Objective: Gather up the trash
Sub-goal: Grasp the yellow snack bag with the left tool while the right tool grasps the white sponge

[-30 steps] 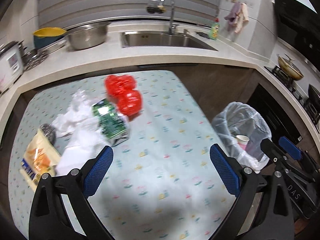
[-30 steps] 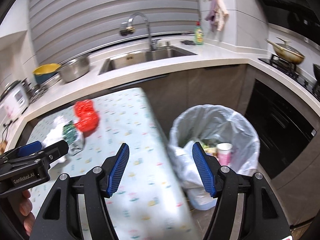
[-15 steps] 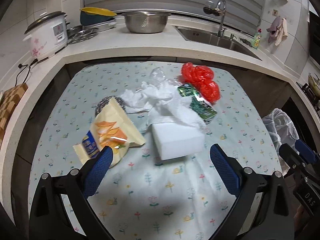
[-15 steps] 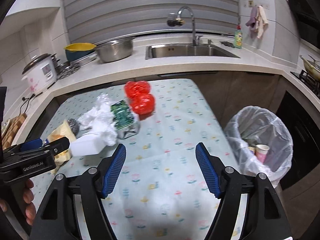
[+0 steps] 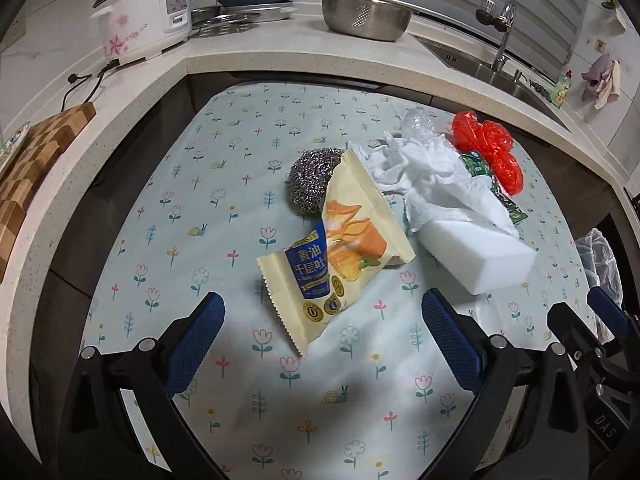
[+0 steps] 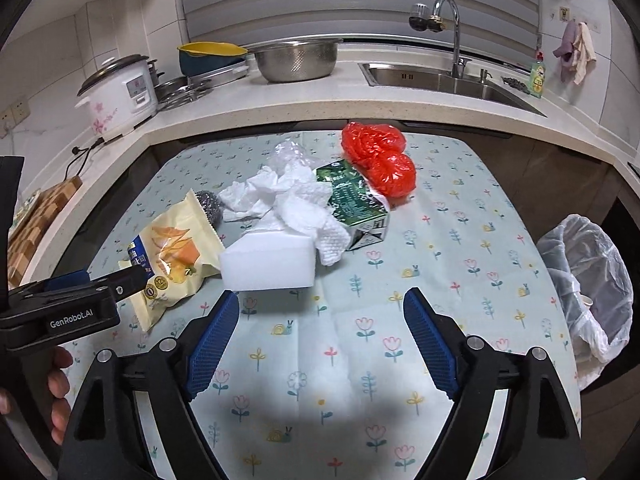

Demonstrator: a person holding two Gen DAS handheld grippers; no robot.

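Most of the collecting looks to be ahead. On the table under its pale flowered cloth (image 5: 180,208), the rubbish sits in one loose heap toward the far right. There is a cream and blue snack wrapper (image 5: 340,248) nearest the left gripper (image 5: 320,324). A grey steel-wool scourer (image 5: 310,184) is tucked behind the wrapper. A white rectangular foam block (image 6: 268,260) lies just right of it, with crumpled white paper towels (image 6: 288,196) draped over it. Beyond those are a green drink carton (image 6: 352,204) lying on its side, a scrap of clear crinkled plastic (image 6: 290,152) and a bunched red plastic bag (image 6: 378,160) at the far end.

The bin lined with a translucent white bag (image 6: 588,276) stands off the right edge of the table, lower down. Through the liner I can make out what seems to be a paper cup. The rest of its contents are too hazy to name, so something has gone in, but not much that I can see.

Both tools are empty. The left gripper hangs just short of the snack wrapper with its jaws spread wide. The right gripper (image 6: 320,320) sits near the foam block, likewise released. My guess is the wrapper goes first.

On the far counter are a steel colander (image 6: 296,60), a white rice cooker (image 6: 120,92) and the sink (image 6: 440,80).
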